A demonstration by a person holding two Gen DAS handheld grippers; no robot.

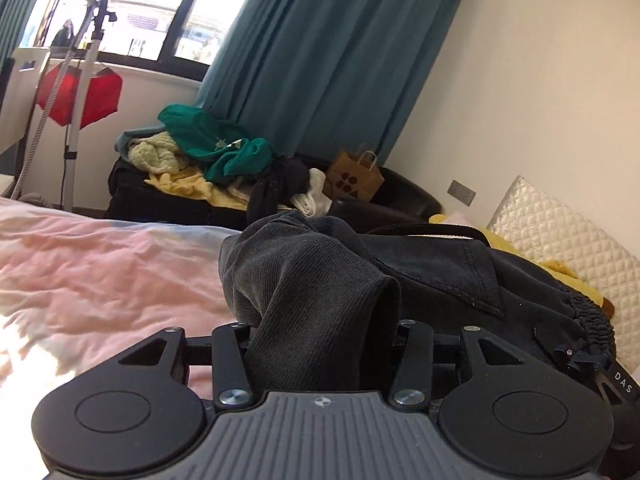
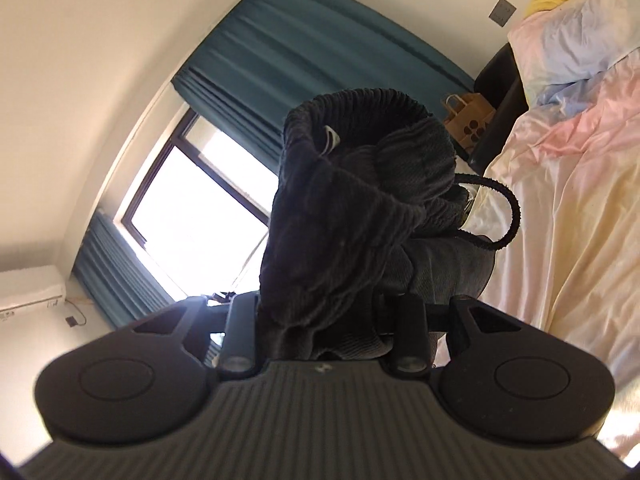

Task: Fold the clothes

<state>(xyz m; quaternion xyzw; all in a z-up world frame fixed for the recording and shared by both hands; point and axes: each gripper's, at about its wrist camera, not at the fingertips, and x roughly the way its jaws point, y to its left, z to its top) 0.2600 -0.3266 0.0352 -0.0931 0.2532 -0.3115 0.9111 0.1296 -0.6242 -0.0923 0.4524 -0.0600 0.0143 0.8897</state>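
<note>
Dark grey corduroy shorts (image 1: 420, 276) with an elastic waistband and a black drawstring lie bunched over the pink bedsheet (image 1: 100, 272). My left gripper (image 1: 324, 332) is shut on a fold of the shorts; the cloth hides its fingertips. In the right wrist view the shorts (image 2: 360, 216) hang bunched in front of the camera, waistband up, drawstring (image 2: 508, 216) looping to the right. My right gripper (image 2: 332, 320) is shut on the shorts, tilted sideways; cloth hides its fingertips too. The right gripper's body (image 1: 616, 384) shows at the lower right of the left wrist view.
A black sofa (image 1: 132, 188) beyond the bed holds a pile of green, yellow, black and white clothes (image 1: 216, 152) and a brown paper bag (image 1: 354, 178). A garment steamer stand (image 1: 76, 92) stands by the window. A quilted headboard (image 1: 560, 232) and yellow pillow (image 1: 568, 276) are right.
</note>
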